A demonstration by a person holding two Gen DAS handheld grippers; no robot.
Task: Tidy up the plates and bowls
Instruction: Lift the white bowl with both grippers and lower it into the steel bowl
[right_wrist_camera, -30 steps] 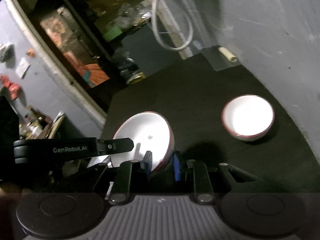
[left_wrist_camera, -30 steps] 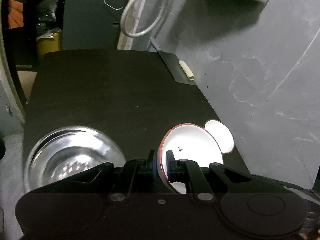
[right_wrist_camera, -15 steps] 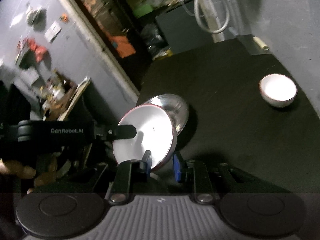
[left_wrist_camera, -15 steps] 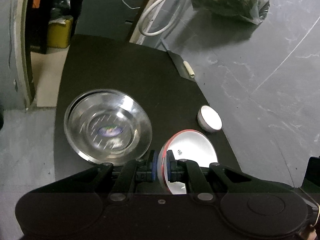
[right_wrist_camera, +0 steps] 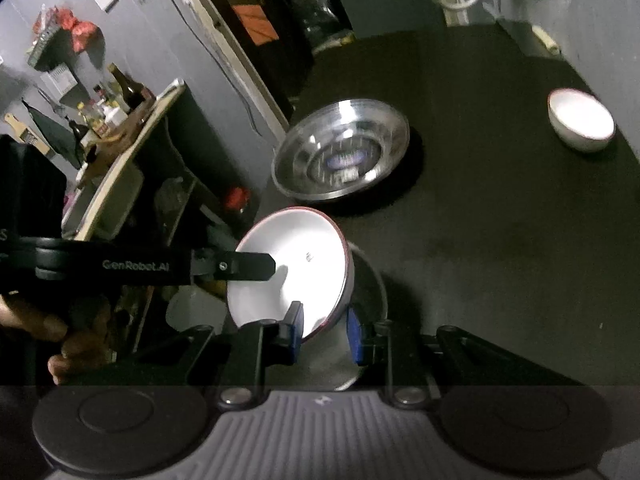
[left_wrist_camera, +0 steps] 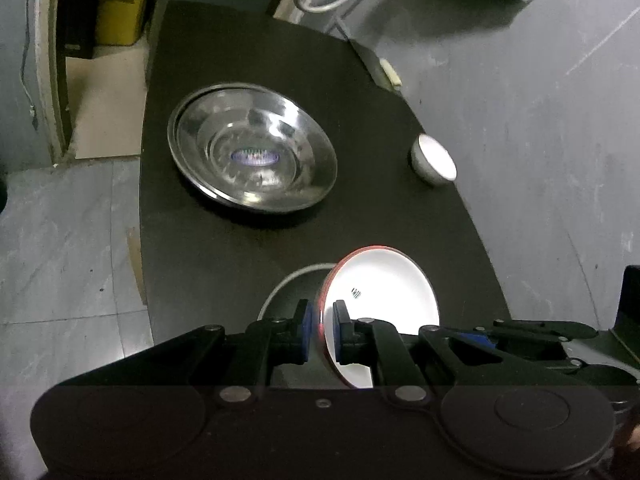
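White inside and red along its rim, the held bowl [left_wrist_camera: 380, 296] stands tilted on edge above the near part of the black worktop [left_wrist_camera: 240, 240]. The left hand-held gripper [left_wrist_camera: 321, 332] is clamped tight on the bowl's rim, one blue pad on the outside wall and the other inside the bowl. In the right wrist view the same bowl [right_wrist_camera: 288, 276] sits between the pads of the right hand-held gripper [right_wrist_camera: 326, 334]: the left pad touches the inside of the rim, while the right pad stands a little off the outer wall, so this gripper is narrow but not clearly pressing; whether it grips I cannot tell. The left tool's black finger reaches in from the left and lies over the bowl's far rim in that view. A person's hand [right_wrist_camera: 60, 344] holds that tool at the left edge.

Just under the held bowl lies a grey round dish [left_wrist_camera: 292, 284], partly hidden by it. Farther back on the worktop sits a wide steel basin [left_wrist_camera: 252, 148], well apart from both grippers. A small white bowl [left_wrist_camera: 434, 158] stands near the worktop's right edge, by the grey wall [left_wrist_camera: 540, 120].
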